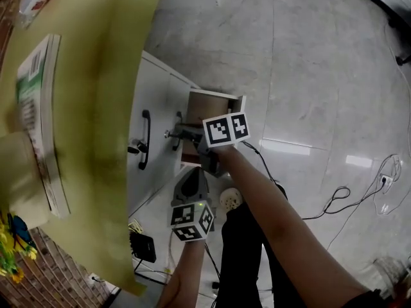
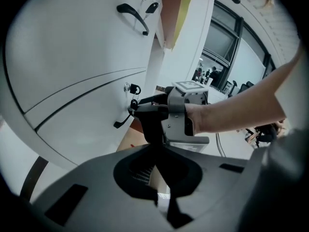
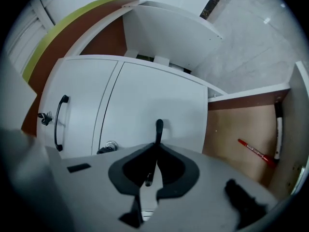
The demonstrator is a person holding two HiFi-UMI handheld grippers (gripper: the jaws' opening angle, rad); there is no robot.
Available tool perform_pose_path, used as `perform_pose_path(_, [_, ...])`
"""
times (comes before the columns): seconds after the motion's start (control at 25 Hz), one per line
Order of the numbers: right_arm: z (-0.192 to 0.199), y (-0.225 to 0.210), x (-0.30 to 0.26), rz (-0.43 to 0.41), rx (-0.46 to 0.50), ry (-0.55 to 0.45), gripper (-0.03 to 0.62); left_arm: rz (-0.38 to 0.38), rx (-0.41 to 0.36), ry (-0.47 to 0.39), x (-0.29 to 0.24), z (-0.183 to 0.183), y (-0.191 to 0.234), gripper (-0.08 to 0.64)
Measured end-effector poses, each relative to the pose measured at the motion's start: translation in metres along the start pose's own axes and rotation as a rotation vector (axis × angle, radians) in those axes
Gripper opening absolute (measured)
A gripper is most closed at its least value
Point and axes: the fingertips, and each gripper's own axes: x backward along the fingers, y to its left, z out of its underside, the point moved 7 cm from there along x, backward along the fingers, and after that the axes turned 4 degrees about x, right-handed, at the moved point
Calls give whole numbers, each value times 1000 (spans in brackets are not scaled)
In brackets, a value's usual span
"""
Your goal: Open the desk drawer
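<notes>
- The right gripper (image 3: 155, 151) is clamping its jaws tight on the thin black handle (image 3: 158, 128) of the desk drawer (image 3: 240, 129), which gives it a firm hold for pulling.
- The drawer is standing well out from the white cabinet (image 1: 157, 92) under the yellow-green desktop (image 1: 109, 108). Its brown wooden inside is showing, with a red pen (image 3: 256, 152) lying on the bottom.
- In the head view, the right arm is reaching forward and down, so the pull is running straight along the drawer's travel.
- The left gripper (image 2: 156, 166) is hanging back below the right one, its jaws pressed together with nothing between them. It is pointing towards the working gripper but touching nothing, and is probably being kept clear of the drawer's path.
- Judging by the exposed interior, the opening is looking nearly or wholly done.
</notes>
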Motion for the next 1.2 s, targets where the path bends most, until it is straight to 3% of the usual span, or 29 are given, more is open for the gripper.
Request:
perform_pose_path(0.2, [3,-1,11,1,-23,-16,27,5,5,-1,5,1,-10,9])
perform_pose_path(0.44, [11,-11,65,6,-23,-24,26,24,2,16,13,4,-31,9])
perform_pose_path(0.84, [24,-27,155,116,-23,15,28,201,-21,104,19,39,-126,9])
perform_pose_path(1.0, [33,-42,180,196,-22,48,27,248,-36,130,14,47,-146,9])
perform_pose_path(1.2, [40,-55,186,218,-36,18,28,292,-70,144,5,47,-156,9])
